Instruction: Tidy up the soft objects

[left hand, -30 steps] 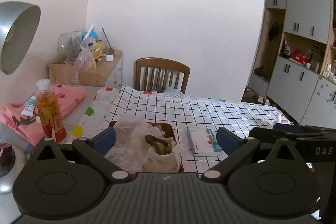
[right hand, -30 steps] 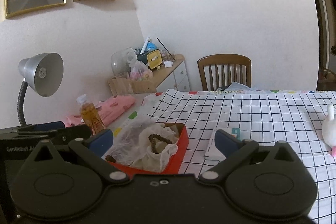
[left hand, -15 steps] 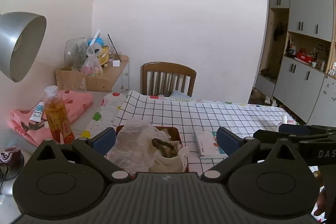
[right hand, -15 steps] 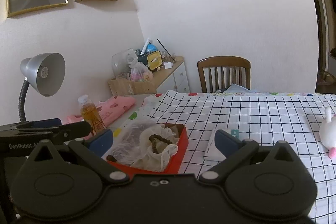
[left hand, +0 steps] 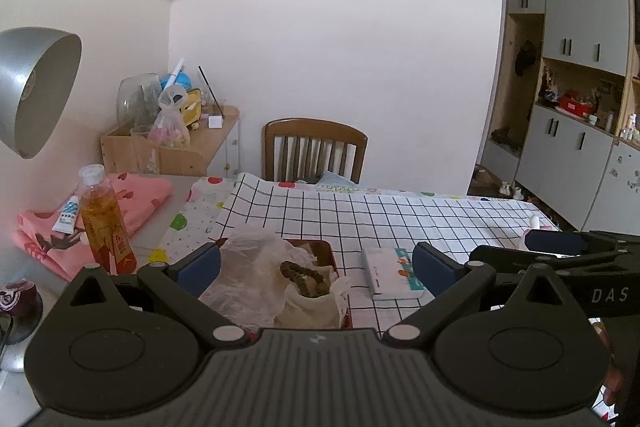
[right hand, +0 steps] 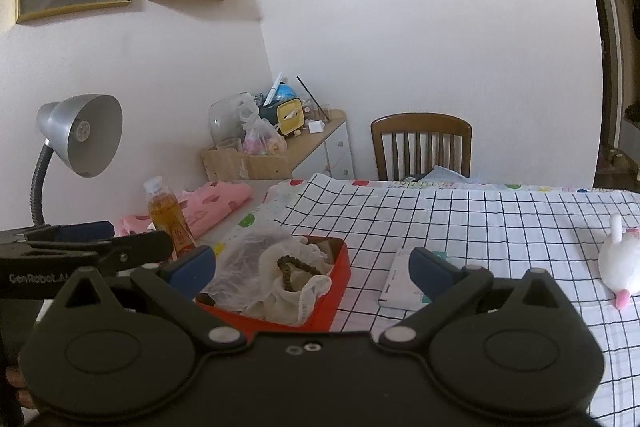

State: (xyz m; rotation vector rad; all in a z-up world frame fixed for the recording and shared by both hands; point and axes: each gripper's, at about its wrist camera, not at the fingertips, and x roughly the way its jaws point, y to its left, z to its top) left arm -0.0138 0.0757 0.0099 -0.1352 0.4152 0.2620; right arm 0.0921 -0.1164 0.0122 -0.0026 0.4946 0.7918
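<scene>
While both tools hang above the near edge of the black-and-white checked tablecloth [right hand: 460, 223], the left gripper [left hand: 316, 263] has its blue-padded tongs spread wide with nothing between them, and the right gripper [right hand: 312, 265] is likewise spread and empty. Ahead of both sits a shallow red rectangular tray [right hand: 338, 277] on the cloth, holding a crumpled clear plastic bag [left hand: 248, 275], a bunched cream mesh cloth [right hand: 292, 291] and a dark brown coiled hair tie [right hand: 294, 267] lying on top of that cloth. Just right of the tray, apart from it, lies a flat white box with teal print [left hand: 392, 273]. Farther right on the cloth, well apart from the tray, a small white plush toy with pink feet [right hand: 620, 263] lies on its side. Left of the tray stands a clear plastic bottle of amber liquid [left hand: 104, 223], with a folded pink patterned cloth [left hand: 136, 199] behind it and a small white and blue tube [left hand: 68, 215] resting on that cloth. A silver gooseneck desk lamp [right hand: 80, 135] stands at the left, and a brown wooden chair [left hand: 316, 151] stands at the table's far side.
</scene>
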